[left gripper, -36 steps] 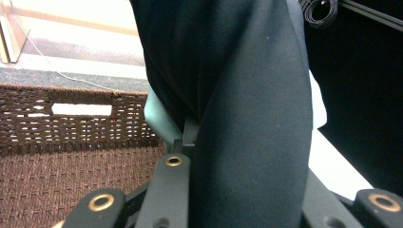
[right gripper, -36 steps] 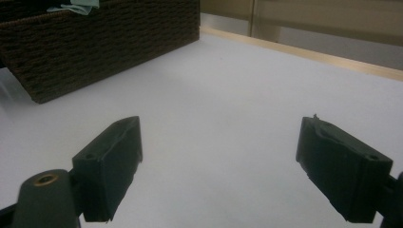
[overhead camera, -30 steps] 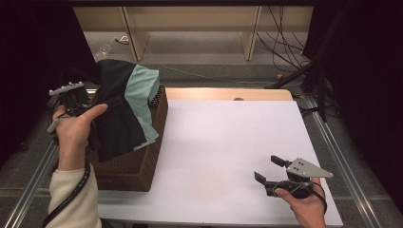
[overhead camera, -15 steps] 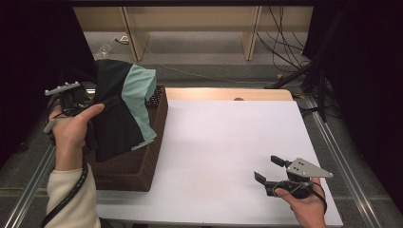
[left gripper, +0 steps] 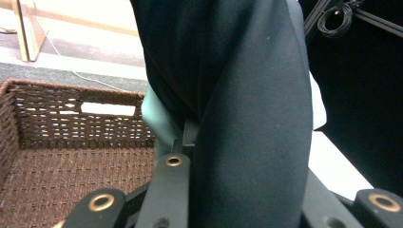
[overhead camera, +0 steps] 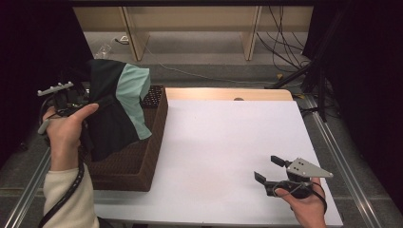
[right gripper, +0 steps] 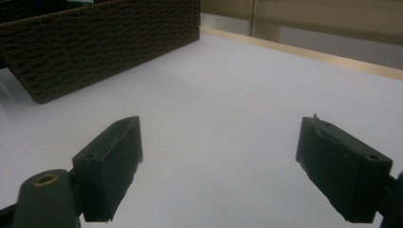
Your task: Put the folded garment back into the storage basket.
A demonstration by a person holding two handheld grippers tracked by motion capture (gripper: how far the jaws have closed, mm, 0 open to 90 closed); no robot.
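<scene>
The dark cloth [overhead camera: 111, 114] is held up over the brown basket [overhead camera: 142, 166], pinched tight by the left gripper [overhead camera: 92, 102]. It is not yet laid on the white table [overhead camera: 228, 142]. The right gripper [overhead camera: 268, 171] is kept wide open, nothing held.

Your left gripper [overhead camera: 102, 102] is raised over the basket [overhead camera: 154, 137], which sits on the table's [overhead camera: 228, 142] left edge. A garment [overhead camera: 116, 107] hangs from that gripper and drapes down into the basket, forward and right of your left hand [overhead camera: 64, 130]. In the left gripper view, the basket's floor [left gripper: 76, 175] lies below and left of the jaws. Your right gripper [overhead camera: 272, 171] sits low near the table's front right corner, well apart from the basket, bare tabletop [right gripper: 218, 118] between its jaws.
</scene>
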